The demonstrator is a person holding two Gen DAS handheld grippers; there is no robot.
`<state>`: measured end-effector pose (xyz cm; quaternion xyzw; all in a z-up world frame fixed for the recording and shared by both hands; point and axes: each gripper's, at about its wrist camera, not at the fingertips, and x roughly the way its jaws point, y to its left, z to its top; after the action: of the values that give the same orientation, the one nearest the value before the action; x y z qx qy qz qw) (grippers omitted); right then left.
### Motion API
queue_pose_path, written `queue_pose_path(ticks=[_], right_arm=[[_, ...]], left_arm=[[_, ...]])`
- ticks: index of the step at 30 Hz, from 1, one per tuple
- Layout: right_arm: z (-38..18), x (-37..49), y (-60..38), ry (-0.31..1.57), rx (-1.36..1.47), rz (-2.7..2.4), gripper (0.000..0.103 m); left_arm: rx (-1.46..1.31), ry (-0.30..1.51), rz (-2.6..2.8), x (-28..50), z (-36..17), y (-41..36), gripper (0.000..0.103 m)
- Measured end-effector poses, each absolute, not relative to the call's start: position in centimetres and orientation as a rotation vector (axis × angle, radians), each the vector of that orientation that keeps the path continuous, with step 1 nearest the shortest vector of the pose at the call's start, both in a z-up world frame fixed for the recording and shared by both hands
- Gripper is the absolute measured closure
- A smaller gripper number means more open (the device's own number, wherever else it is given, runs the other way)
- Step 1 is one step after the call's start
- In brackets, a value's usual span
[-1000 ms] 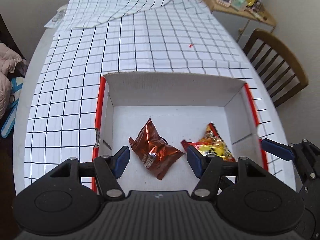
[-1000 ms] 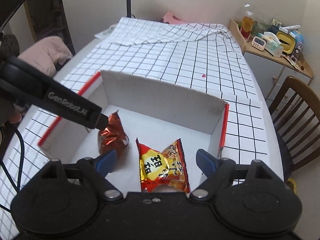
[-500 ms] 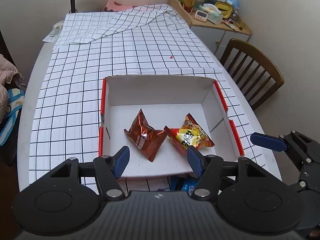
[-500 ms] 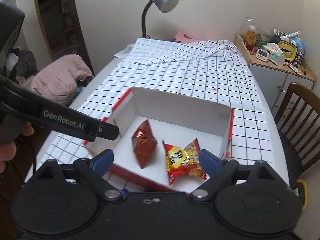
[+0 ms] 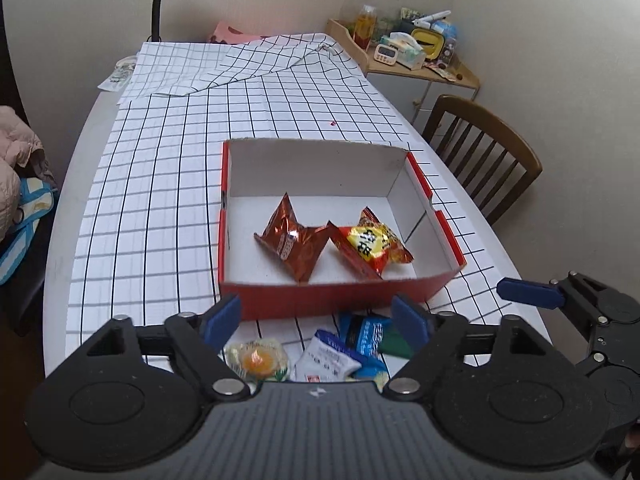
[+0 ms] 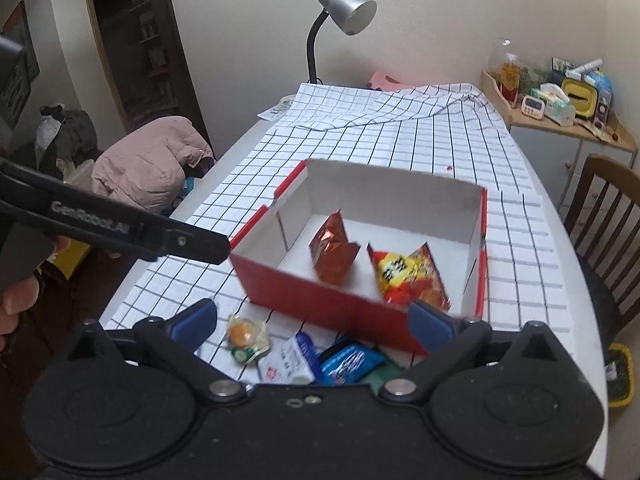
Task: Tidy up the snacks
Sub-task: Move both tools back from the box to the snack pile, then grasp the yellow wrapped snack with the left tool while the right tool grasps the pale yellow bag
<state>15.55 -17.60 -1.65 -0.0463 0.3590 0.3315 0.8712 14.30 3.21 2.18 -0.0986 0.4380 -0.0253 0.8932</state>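
Note:
A red box with a white inside [image 5: 340, 300] [image 6: 320, 300] sits on the checked tablecloth. In it lie a brown snack bag [image 5: 292, 240] [image 6: 332, 256] and a red-yellow snack bag [image 5: 368, 244] [image 6: 404, 276]. In front of the box lie loose snacks: a clear pack with an orange sweet [image 5: 256, 360] [image 6: 244, 336], a white-blue packet [image 5: 328, 360] [image 6: 288, 364] and a blue packet [image 5: 366, 334] [image 6: 348, 364]. My left gripper [image 5: 316, 322] is open and empty above the loose snacks. My right gripper [image 6: 312, 326] is open and empty, close on the left one's right side.
A wooden chair [image 5: 484, 152] stands at the table's right edge. A side shelf with bottles and clutter [image 5: 404, 48] is at the back right. A desk lamp [image 6: 340, 20] stands at the far end. A pink jacket [image 6: 148, 164] lies left of the table.
Both grippers have drawn back and up from inside the box, both open and empty throughout. The box's near wall and the loose snacks in front of it have come into view.

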Motion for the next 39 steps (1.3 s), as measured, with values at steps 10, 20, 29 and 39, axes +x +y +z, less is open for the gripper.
queue_pose_path(ticks=[10, 20, 29, 39], right_arm=[[-4.1, 12.7, -17.8, 0.769, -0.048, 0.673, 0.001], [-9.6, 12.7, -17.8, 0.904, -0.008, 0.582, 0.003], [-13.0, 13.5, -17.4, 0.984, 0.020, 0.519, 0.006], [-15.0, 13.9, -16.0, 1.029, -0.019, 0.526, 0.018]], left_arm=[[-0.252, 0.922, -0.014, 10.1, -1.3, 4.5, 0.007], [-0.179, 1.008, 0.049, 8.2, -7.1, 4.0, 0.007], [-0.068, 1.054, 0.065, 7.4, -11.2, 2.0, 0.007], [-0.006, 1.055, 0.009, 7.1, -13.6, 0.0, 0.008]])
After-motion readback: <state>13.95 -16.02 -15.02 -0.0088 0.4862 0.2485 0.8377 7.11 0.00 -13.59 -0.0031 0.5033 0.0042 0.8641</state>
